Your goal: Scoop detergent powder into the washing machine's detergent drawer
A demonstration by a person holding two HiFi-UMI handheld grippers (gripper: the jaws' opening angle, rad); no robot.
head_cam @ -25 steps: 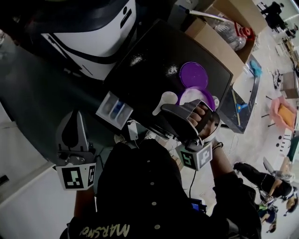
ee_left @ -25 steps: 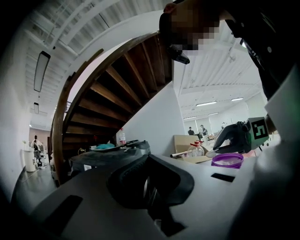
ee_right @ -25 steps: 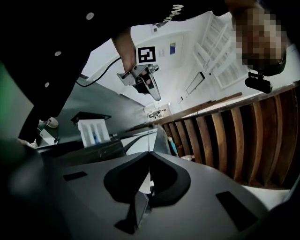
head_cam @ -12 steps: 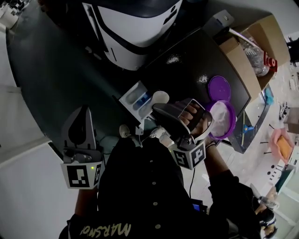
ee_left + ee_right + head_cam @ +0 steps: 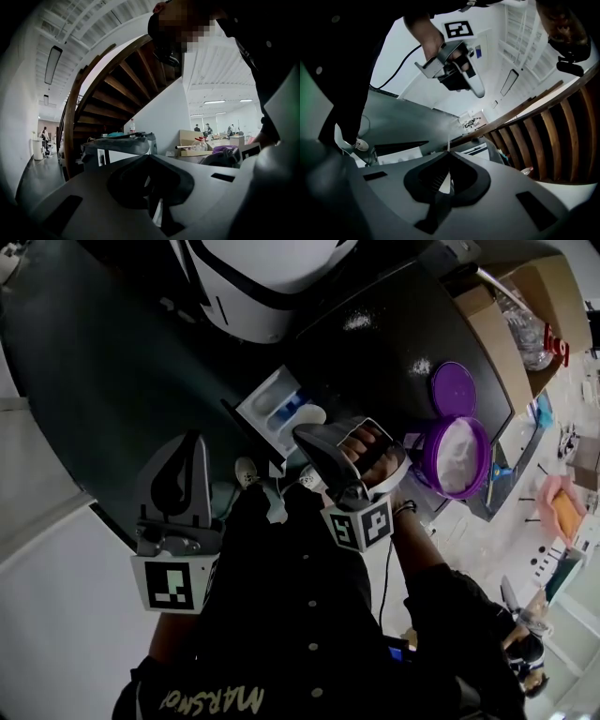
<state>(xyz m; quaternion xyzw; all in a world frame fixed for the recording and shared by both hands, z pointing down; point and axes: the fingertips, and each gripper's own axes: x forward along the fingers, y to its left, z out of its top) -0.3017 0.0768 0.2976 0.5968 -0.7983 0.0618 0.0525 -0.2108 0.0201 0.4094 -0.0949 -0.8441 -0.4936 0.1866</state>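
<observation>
At the edge of the dark worktop (image 5: 112, 362), below the white washing machine (image 5: 262, 287), the detergent drawer (image 5: 272, 412) stands pulled out, its white and blue compartments facing up. The right gripper (image 5: 302, 434), held in the person's right hand (image 5: 367, 448), points at the drawer with its jaws pressed together. They pinch what appears to be the thin handle of the white scoop (image 5: 312, 415), seen in the right gripper view only as a pale sliver at the jaw tips. The scoop's bowl hangs just beside the drawer's right edge, and whether it carries powder cannot be told. To the right, the purple tub (image 5: 427, 460) sits on the worktop with white detergent powder (image 5: 461, 457) inside, and its purple lid (image 5: 457, 388) lies flat just beyond it. A cardboard box (image 5: 506, 334) stands past the lid. The left gripper (image 5: 192, 444) is held well to the left of the drawer, jaws closed on each other with nothing between them
</observation>
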